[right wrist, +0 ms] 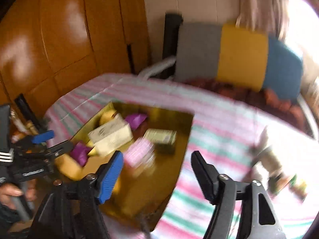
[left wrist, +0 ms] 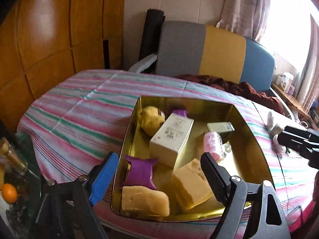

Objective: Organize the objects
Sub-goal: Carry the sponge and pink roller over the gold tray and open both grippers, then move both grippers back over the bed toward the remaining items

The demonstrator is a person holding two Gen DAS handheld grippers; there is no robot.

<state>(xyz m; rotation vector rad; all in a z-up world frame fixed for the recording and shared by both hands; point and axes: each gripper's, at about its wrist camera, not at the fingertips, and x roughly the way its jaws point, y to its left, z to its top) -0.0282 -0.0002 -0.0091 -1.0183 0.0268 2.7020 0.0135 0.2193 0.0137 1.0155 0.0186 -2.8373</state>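
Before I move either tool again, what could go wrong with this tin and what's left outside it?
The gold tin is already crowded: the tall white box leans on the yellow plush, so another drop could topple it. The white toy lies outside beside the right tool, whose view is blurred; a hurried grab may miss. The left tool, open over the tin's near edge, could knock it.

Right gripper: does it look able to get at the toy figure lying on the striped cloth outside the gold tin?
Probably yes. The right gripper is open and empty, and the toy figure lies on bare striped cloth to its right, outside the gold tin, with nothing between them. Motion blur leaves the toy's pose unclear.
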